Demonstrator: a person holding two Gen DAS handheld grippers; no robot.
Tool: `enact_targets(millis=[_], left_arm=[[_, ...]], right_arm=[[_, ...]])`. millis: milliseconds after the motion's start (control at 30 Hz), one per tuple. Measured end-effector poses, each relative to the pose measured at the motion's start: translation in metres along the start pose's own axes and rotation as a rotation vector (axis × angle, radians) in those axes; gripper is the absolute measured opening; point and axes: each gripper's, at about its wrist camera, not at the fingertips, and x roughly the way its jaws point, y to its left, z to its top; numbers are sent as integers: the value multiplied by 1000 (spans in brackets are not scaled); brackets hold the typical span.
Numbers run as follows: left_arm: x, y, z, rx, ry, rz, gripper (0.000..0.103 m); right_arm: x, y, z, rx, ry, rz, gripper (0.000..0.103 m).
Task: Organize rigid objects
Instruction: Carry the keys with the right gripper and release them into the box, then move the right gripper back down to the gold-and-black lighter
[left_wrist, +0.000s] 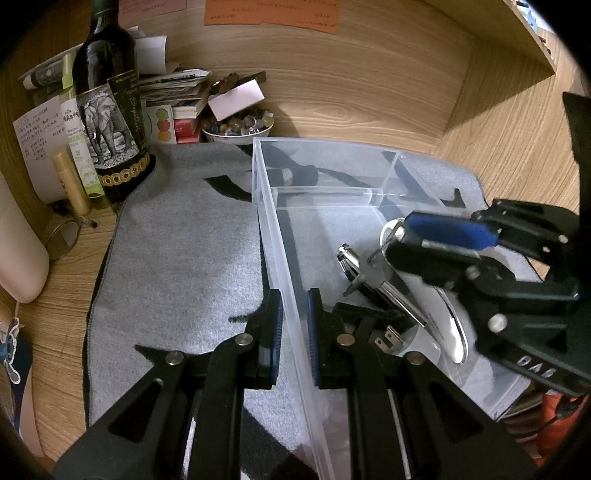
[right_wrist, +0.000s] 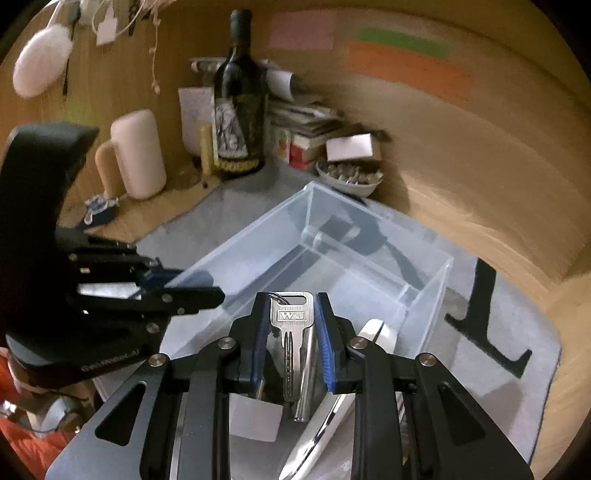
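A clear plastic organizer box (left_wrist: 266, 206) sits on a grey mat (left_wrist: 177, 258). My left gripper (left_wrist: 294, 332) straddles the box's near left wall, fingers close on either side of it. My right gripper (right_wrist: 291, 332) is shut on a silver key (right_wrist: 291, 332) stamped "WJ" and holds it over the box's near compartment; it also shows in the left wrist view (left_wrist: 436, 240). Inside the box lie a metal lighter-like piece (left_wrist: 349, 264), a black plug (left_wrist: 384, 332) and a white chrome-edged device (left_wrist: 448, 325). The far compartments (right_wrist: 343, 229) look empty.
A dark wine bottle (left_wrist: 107, 103) stands at the back left beside lip-balm tubes, papers and a bowl of beads (left_wrist: 236, 127). A pink mug (right_wrist: 138, 155) stands on the wooden desk left of the mat. Wooden walls close the back and right.
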Motion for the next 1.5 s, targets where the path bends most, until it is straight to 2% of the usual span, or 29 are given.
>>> enact_targets(millis=[367,500,667,833,1100,1500], left_arm=[[-1,-2,1,0,-1,0,12],[-1,-1,1,1,-1,0,12],[-1,-1,1,1,0,1,12],[-1,-2,1,2,0,5,12],[-1,0,0,4,0,7,12],[0,0,0,5,0,8,12]], right_arm=[[17,0,-3,-11,81,-5,22],[15,1,-2,-5,79,-13,23],[7,2,-1,-7,48,-21,38],[-4,0,1,5,13,-19,41],[-34,-11,5,28,-74,-69,46],[-67,-54,-6,128,-124,-177,49]])
